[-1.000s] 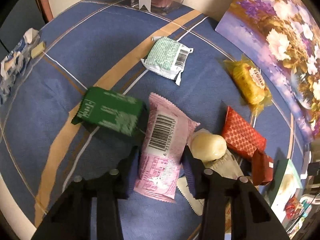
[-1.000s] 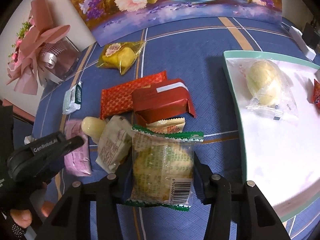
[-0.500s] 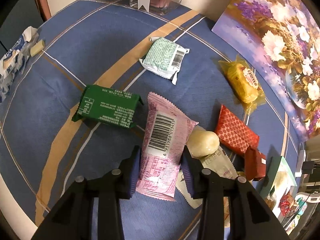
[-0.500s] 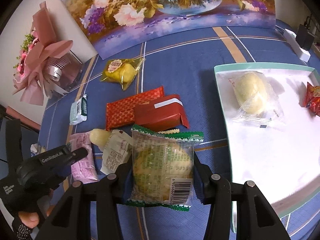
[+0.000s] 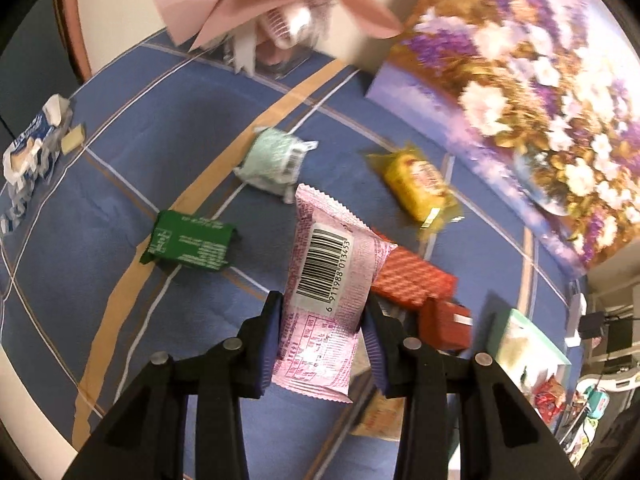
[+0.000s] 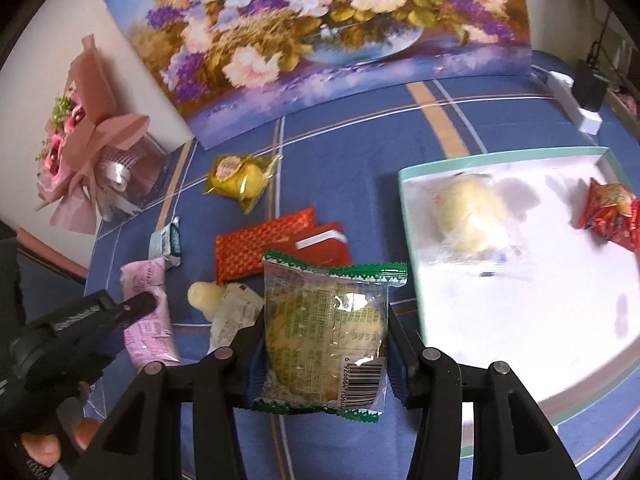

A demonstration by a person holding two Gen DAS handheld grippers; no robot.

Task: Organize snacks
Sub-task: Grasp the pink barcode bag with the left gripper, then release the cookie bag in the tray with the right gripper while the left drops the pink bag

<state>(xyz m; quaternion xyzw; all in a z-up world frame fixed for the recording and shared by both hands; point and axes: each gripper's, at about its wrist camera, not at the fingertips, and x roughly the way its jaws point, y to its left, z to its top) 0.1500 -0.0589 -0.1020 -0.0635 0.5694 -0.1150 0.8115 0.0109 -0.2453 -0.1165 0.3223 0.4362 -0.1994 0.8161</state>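
Two packets are now up off the tabletop [image 6: 500,128], one per claw. Left claw [image 5: 322,344] is clamped on the pink wafer pack [image 5: 328,292]; vs a sec ago that pack lay flat on the blue cloth beside the white round sweet, w/ the jaws only just pinching in on it. Now it hangs clear above the red patterned pack [image 5: 412,280], & the green box [image 5: 188,246] sits further off in the left-wrist view. Blur on the yellow sweet [image 5: 418,184] fits a quick lift.

Right claw [image 6: 326,344] is clamped on the clear green-edged biscuit pack [image 6: 328,328], same grip as before. From the right wrist the view is higher: more of the white tray [image 6: 540,320] shows, incl. a red snack bag [image 6: 608,216] at its far side & the pale bun [image 6: 468,216] already in it.

Meaning: pickup looks done for both; the carry to the tray is prob next. Several snacks are left on the cloth, so task is likely early-to-mid. Pink pack is held low near one end, so it may swing.
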